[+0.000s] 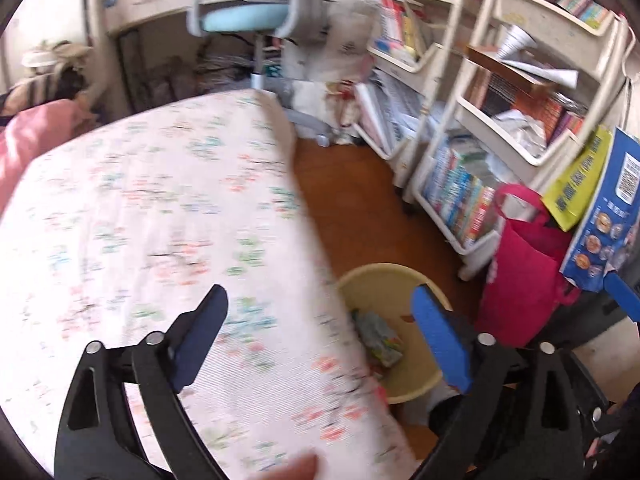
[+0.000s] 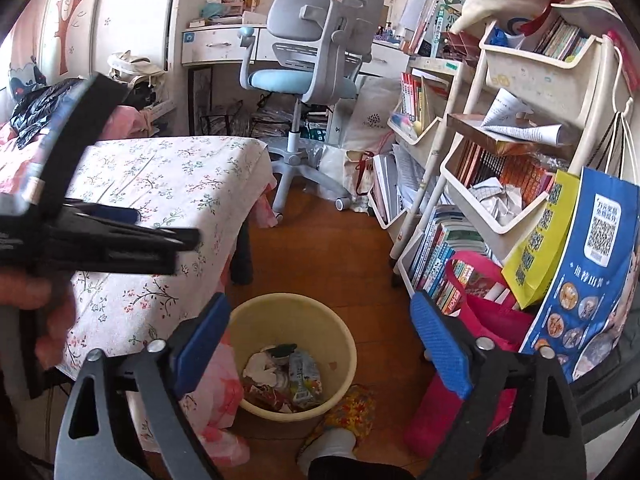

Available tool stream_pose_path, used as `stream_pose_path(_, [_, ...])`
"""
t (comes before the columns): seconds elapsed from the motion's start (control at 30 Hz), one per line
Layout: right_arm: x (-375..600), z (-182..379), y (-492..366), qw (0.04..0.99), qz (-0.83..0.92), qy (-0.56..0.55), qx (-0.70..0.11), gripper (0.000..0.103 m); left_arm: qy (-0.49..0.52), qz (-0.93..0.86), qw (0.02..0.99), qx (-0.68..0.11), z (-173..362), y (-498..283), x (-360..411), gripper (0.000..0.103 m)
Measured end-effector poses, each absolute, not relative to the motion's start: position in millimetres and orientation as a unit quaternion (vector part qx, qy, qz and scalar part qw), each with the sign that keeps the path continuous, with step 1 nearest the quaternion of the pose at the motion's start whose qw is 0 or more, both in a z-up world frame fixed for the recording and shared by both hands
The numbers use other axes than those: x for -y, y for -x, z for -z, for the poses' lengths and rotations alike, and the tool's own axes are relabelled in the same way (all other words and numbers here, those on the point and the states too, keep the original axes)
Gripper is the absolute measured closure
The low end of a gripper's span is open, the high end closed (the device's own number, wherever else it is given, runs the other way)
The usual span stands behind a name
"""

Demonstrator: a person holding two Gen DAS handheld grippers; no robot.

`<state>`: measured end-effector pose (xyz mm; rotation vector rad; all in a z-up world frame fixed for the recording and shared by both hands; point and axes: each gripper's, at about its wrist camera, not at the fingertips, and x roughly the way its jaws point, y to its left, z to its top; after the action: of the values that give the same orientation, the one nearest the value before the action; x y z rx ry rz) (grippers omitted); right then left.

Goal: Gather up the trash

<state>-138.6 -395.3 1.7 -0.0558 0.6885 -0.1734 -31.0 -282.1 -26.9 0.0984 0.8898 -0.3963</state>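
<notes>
A round, pale yellow trash bin [image 2: 294, 356] stands upright on the wooden floor [image 2: 320, 256], its open mouth facing up, just beside the foot corner of the bed [image 2: 172, 184] with the flower-print sheet. Its inner wall is plain and smooth. Inside lie crumpled wrappers [image 2: 296, 380]: a pale bluish-green printed packet tilted against the wall, white paper, a dark scrap and something red at the bottom. In the left wrist view the bed edge hides part of the bin [image 1: 400, 288], and only the printed packet [image 1: 378, 338] shows; its long axis runs roughly from the bin's near-left wall toward the lower right.

The right gripper [image 2: 320, 348] hangs above the bin with its blue-padded fingers spread wide, holding nothing. The left gripper [image 1: 320, 336] is over the bed's edge, fingers likewise spread and empty; that view is blurred.

A magenta bag [image 2: 480, 320] stands near the bin, against the bookshelf [image 2: 520, 216]. A colourful crumpled wrapper [image 2: 354, 408] lies on the floor touching the bin's base.
</notes>
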Motion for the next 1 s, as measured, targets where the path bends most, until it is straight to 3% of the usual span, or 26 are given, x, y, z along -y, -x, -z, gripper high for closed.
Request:
stream_pose_path(0.27, [373, 0, 166, 0.939, 0.106, 0.003, -0.328, 0.008, -0.073, 0.107, 0.919, -0.372, -4, 64, 206, 0.007])
stream_pose_path(0.47, [355, -4, 191, 0.952, 0.103, -0.004, -0.289, 0.008, -0.023, 0.103, 0.923, -0.369, -18, 85, 172, 0.007])
stream_pose_path(0.8, [307, -36, 230, 0.987, 0.047, 0.025, -0.149, 0.008, -0.019, 0.095, 0.952, -0.290, -65, 125, 128, 0.007])
stream_pose_path(1.0, [304, -31, 216, 0.984, 0.037, 0.032, -0.170, 0.008, -0.004, 0.078, 0.950, -0.303, -74, 133, 103, 0.007])
